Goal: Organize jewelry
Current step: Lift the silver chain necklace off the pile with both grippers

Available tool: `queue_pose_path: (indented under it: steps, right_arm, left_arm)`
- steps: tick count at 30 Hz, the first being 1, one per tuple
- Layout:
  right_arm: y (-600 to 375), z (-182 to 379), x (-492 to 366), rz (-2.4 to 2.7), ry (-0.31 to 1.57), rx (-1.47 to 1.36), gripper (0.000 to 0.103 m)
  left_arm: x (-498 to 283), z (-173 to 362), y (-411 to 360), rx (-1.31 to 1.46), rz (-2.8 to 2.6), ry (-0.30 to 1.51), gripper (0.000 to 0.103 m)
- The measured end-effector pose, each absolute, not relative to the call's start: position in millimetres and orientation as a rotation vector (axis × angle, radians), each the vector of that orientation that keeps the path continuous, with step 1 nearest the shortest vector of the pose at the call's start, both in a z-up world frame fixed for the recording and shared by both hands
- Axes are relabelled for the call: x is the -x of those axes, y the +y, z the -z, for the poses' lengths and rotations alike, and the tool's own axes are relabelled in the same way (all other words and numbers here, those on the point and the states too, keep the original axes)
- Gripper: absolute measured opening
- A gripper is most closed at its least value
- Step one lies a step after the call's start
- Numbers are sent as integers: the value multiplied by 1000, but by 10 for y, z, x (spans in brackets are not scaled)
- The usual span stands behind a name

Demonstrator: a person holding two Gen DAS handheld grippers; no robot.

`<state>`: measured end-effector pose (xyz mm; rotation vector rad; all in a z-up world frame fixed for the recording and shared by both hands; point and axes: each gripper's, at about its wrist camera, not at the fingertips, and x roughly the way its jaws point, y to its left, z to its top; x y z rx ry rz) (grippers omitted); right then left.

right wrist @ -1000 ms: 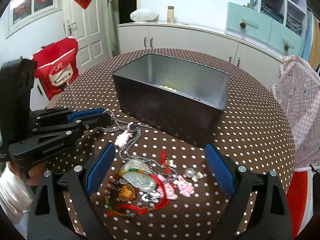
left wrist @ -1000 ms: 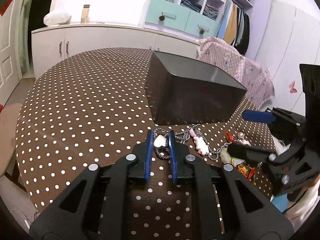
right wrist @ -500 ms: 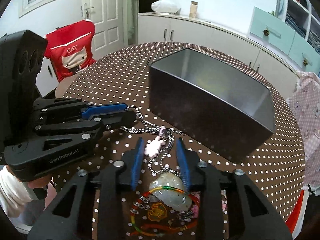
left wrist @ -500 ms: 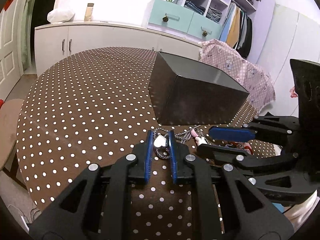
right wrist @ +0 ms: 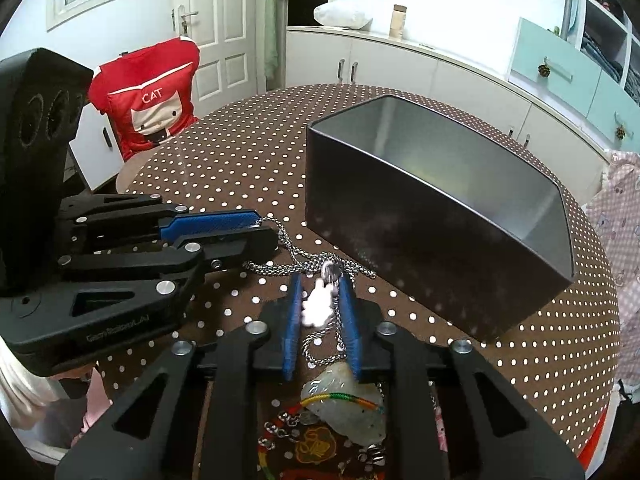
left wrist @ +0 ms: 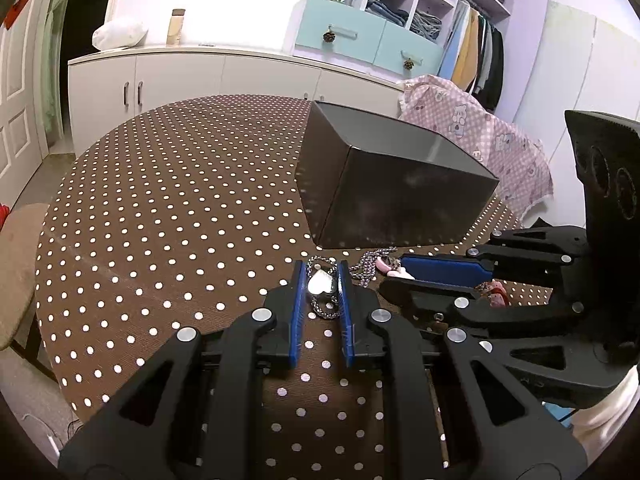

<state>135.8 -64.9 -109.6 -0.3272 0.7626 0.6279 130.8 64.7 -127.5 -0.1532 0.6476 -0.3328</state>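
Since a second ago the right gripper (right wrist: 321, 312) went from spread wide over the pile to pinching the pink charm (right wrist: 318, 306) on the chain (right wrist: 292, 267), while the left gripper (left wrist: 323, 286) stays clamped on the heart pendant (left wrist: 320, 283), so looks like both ends get lifted into the box (right wrist: 436, 216) next. Chain lies on the table by the box's front wall, running roughly left-right between the two grippers

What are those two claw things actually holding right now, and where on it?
The left gripper pinches the silver chain at its heart pendant. The right gripper closes around the pink charm and its chain; whether it grips firmly cannot be told.
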Motion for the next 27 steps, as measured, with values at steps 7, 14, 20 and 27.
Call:
queue_pose_path:
  steps: [7, 14, 20, 27]
  right_arm:
    - [-792, 1077, -1409, -638, 774, 205, 16]
    - [-964, 1003, -1400, -631, 761, 103, 16]
    - [-1154, 848, -1342, -601, 734, 75, 16]
    - [-1311, 722, -1247, -567, 702, 67, 16]
  left_arm:
    - [-1323, 1283, 599, 138, 319, 657, 16]
    - [-1352, 1284, 525, 110, 295, 660, 16]
    - [-1337, 1271, 446, 58, 251, 661, 16]
    - [-1329, 1232, 478, 78, 224, 678, 16]
